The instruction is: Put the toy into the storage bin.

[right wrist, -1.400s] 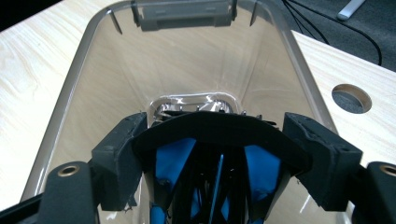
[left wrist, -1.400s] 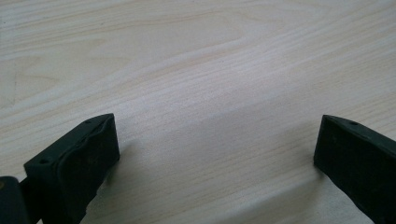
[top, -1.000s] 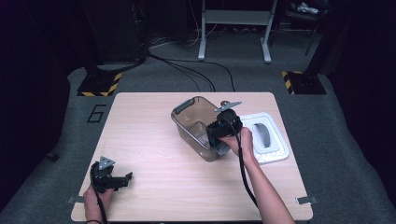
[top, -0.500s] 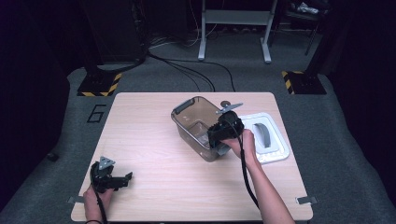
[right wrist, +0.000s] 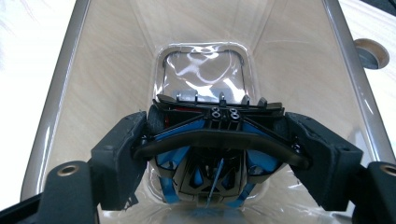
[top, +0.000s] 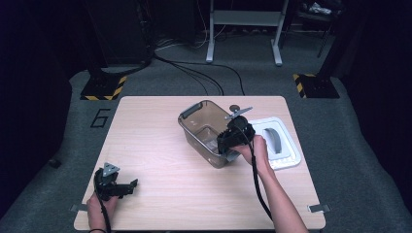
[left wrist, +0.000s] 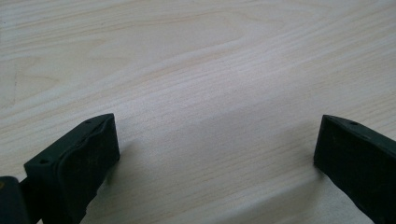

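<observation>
Down at the near left corner of the table (top: 160,121), the left gripper (top: 127,186) rests low with its jaws spread wide over bare wood, nothing between them. Across to the middle: the clear bin (top: 193,116) stands open-topped, and the right gripper (top: 224,143) reaches inside it, jaws clamped on either side of a blue-and-black toy car (right wrist: 210,154). Just beside the bin on the right lies the white lid (top: 286,155).

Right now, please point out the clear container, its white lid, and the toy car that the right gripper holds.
clear container (top: 194,112): high view, far rim.
white lid (top: 286,158): high view, right edge.
toy car (right wrist: 219,135): right gripper view, black rear wing.
</observation>
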Action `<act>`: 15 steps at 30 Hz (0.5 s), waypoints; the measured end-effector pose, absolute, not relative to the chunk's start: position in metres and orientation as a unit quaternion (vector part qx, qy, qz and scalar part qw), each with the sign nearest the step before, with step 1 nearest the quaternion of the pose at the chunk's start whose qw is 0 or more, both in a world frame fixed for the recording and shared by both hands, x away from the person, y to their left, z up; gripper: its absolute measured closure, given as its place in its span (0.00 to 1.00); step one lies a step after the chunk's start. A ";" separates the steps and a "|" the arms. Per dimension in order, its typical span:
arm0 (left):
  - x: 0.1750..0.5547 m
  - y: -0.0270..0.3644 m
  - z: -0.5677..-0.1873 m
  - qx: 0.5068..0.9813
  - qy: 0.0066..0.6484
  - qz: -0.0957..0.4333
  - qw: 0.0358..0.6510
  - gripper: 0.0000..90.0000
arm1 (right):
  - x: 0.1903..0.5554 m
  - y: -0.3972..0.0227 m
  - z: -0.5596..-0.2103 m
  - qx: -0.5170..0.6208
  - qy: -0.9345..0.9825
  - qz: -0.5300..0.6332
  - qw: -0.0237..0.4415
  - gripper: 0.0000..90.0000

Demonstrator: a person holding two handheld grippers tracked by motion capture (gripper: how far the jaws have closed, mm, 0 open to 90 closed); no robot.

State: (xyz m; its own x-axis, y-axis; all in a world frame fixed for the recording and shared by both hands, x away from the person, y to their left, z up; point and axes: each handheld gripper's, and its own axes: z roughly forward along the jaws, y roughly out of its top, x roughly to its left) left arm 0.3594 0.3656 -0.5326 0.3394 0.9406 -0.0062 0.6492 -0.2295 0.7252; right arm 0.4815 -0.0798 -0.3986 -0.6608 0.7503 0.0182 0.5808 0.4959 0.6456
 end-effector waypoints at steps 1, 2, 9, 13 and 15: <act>0.359 0.366 -0.533 0.751 0.529 0.225 0.325 0.00 | 0.481 -0.080 -0.398 0.391 0.855 0.315 0.132 0.26; 0.359 0.366 -0.532 0.753 0.527 0.224 0.323 0.00 | 0.481 -0.081 -0.398 0.392 0.855 0.314 0.131 0.26; 0.359 0.366 -0.532 0.754 0.527 0.223 0.323 0.00 | 0.480 -0.082 -0.397 0.393 0.857 0.308 0.127 0.26; 0.359 0.366 -0.533 0.753 0.527 0.224 0.324 0.00 | 0.480 -0.081 -0.397 0.393 0.859 0.304 0.128 0.26; 0.359 0.366 -0.533 0.753 0.527 0.224 0.324 0.00 | 0.479 -0.081 -0.396 0.392 0.860 0.300 0.128 0.26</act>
State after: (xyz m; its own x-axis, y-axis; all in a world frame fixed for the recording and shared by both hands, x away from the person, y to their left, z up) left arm 0.3593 0.3660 -0.5326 0.3428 0.9394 -0.0038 0.6485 -0.2337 0.7245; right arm 0.4792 -0.0806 -0.3962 -0.6607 0.7505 0.0159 0.5973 0.5128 0.6167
